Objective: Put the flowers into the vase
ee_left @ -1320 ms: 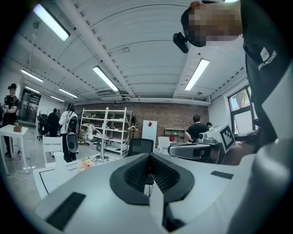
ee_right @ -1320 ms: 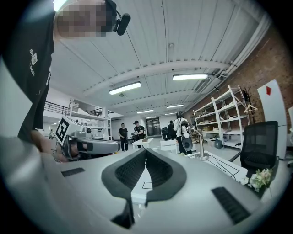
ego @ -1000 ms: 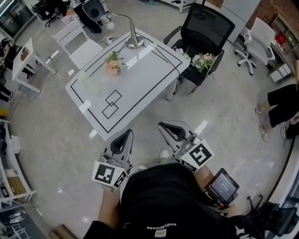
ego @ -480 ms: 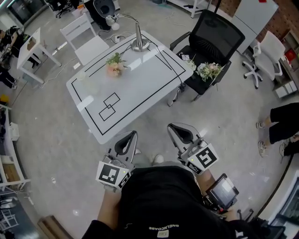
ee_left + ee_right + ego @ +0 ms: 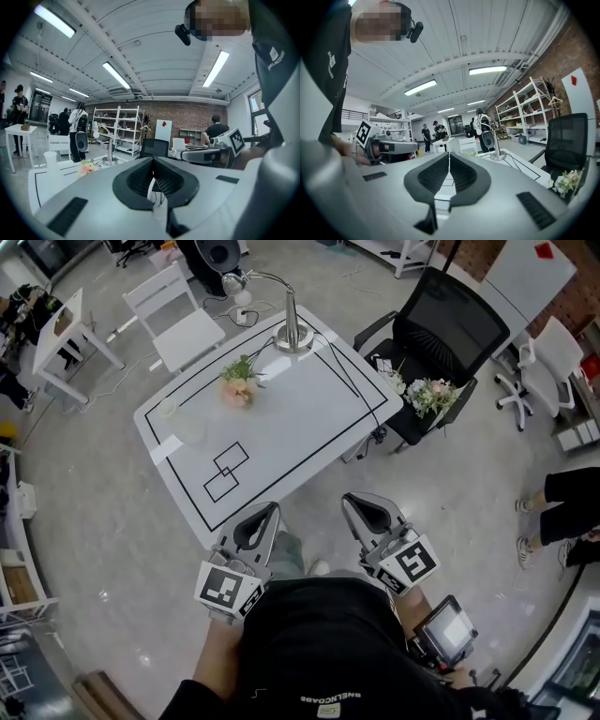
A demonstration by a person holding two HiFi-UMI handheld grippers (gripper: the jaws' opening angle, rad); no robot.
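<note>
Left jaws: our left gripper is pressed together, empty.
Right jaws: our right gripper is pressed together, empty.
Flowers: pink bunch lies on the white desk ahead of us, near the lamp.
Chair: second bunch rests on the black chair.

From my station I register a white table bordered by a black line, with two overlapping black squares marked near its front corner. A desk lamp stands at the far corner, its head arched to the left. A black office chair sits just beside the table's right side, and a white chair stands near the far-left edge. Well apart, I note a white swivel chair, a small white side table and a bystander's legs at the right edge.
</note>
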